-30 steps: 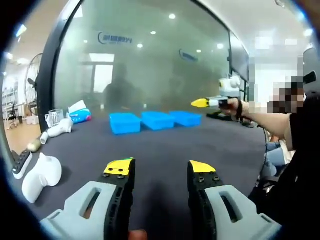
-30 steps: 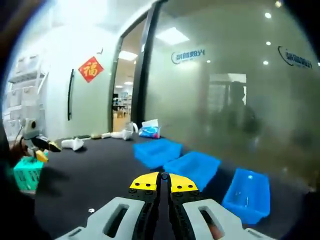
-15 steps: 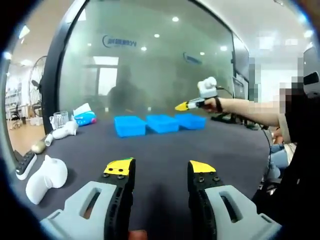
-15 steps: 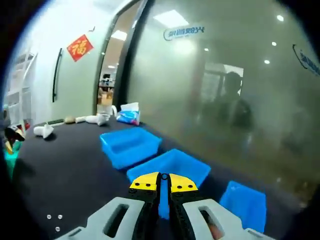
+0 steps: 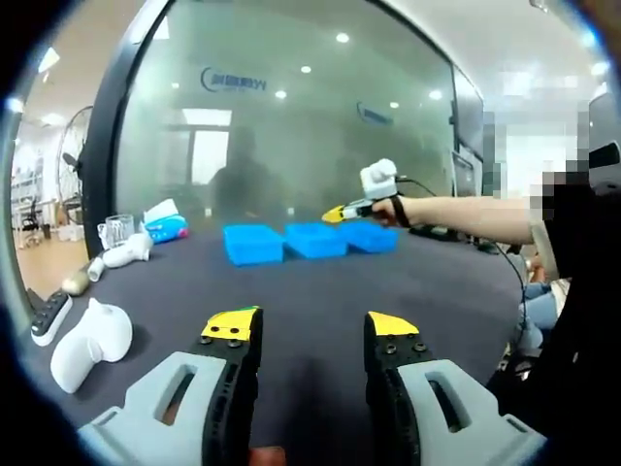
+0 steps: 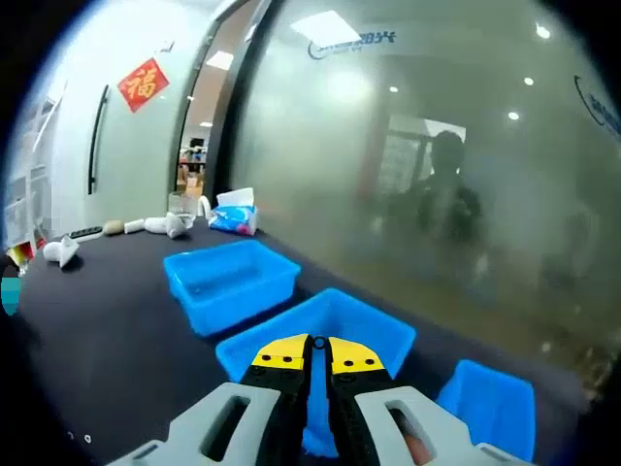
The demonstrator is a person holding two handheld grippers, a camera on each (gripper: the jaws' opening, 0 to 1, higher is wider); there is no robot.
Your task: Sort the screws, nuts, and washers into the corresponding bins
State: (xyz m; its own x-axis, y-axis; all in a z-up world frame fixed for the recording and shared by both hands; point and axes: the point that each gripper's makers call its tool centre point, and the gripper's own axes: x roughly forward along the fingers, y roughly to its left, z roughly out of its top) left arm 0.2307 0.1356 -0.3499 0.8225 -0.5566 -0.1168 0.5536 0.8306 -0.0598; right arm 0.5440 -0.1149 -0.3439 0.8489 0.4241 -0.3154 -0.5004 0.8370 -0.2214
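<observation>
Seen from the left gripper view, the right gripper (image 5: 335, 213), with its yellow-tipped jaws and white body, has travelled from high at the right down to just above the row of three shallow blue plastic bins (image 5: 310, 239) on the dark table. In the right gripper view its closed yellow tips (image 6: 317, 353) now overlap the middle blue bin (image 6: 369, 328), which has grown much nearer and larger.
</observation>
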